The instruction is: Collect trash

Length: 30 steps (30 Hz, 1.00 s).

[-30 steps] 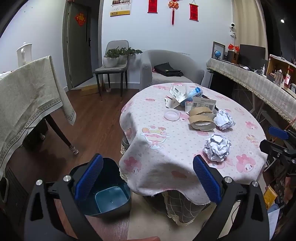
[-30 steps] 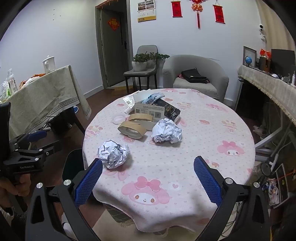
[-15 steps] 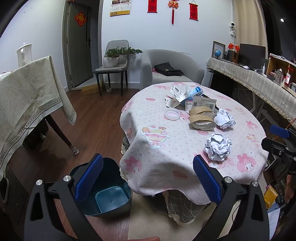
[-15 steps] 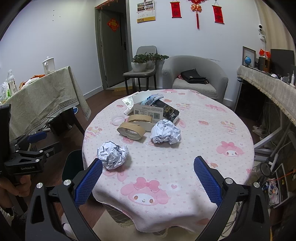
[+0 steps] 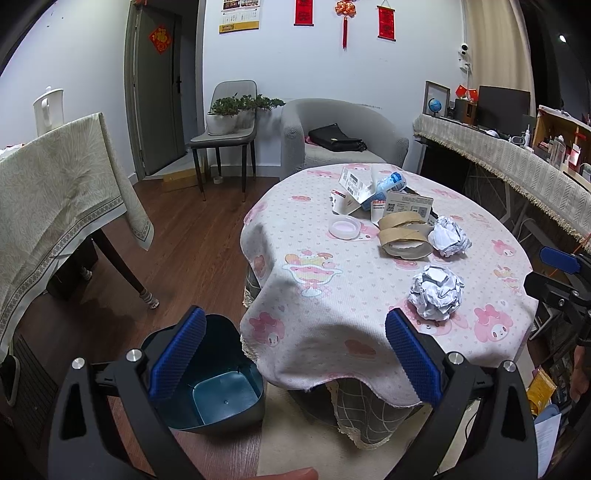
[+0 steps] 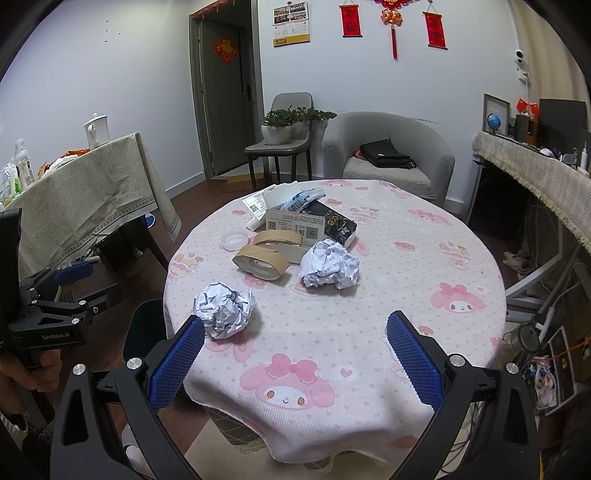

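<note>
On the round table [image 6: 406, 258] I count 2 crumpled paper balls: 1 near the edge [image 6: 224, 308] and 1 farther in [image 6: 328, 264]. There are 2 brown tape rolls [image 6: 261, 260], 1 leaning on the other. Beside them sits 1 small pink lid [image 6: 235, 242]. Behind that is a heap of flattened packaging [image 6: 295, 214]; I make out about 3 cartons and 1 blue wrapper, though the overlap hides the exact number. On the floor stands 1 dark blue bin [image 5: 218, 391]. 2 grippers are in the room, each with 2 blue-padded fingers [image 6: 173, 363]. On the wall hang 2 red scrolls [image 6: 436, 31], 1 red knot ornament [image 6: 392, 22] and 1 calendar [image 6: 291, 27].
</note>
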### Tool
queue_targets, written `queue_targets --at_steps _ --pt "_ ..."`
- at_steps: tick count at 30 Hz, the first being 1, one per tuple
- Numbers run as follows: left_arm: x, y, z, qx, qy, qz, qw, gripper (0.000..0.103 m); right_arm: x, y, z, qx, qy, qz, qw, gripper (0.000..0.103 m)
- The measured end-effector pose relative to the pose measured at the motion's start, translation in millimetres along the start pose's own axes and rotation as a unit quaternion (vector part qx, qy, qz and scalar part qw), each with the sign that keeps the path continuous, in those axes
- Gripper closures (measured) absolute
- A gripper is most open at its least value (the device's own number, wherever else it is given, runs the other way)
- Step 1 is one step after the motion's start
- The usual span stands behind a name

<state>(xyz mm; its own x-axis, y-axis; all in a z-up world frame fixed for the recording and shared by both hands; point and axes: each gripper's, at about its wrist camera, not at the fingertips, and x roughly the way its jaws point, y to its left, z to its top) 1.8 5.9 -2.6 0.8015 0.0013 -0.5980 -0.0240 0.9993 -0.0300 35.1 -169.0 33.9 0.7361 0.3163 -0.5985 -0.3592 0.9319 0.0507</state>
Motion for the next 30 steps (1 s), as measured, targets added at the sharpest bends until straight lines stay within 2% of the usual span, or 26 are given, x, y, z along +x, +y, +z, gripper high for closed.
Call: queue_targets --at_steps 30 --pt "0.9 -1.0 -1.0 -0.001 0.003 -0.002 1.0 0.003 -0.3 -0.5 0.0 -0.001 -0.001 0.0 1.0 0.003"
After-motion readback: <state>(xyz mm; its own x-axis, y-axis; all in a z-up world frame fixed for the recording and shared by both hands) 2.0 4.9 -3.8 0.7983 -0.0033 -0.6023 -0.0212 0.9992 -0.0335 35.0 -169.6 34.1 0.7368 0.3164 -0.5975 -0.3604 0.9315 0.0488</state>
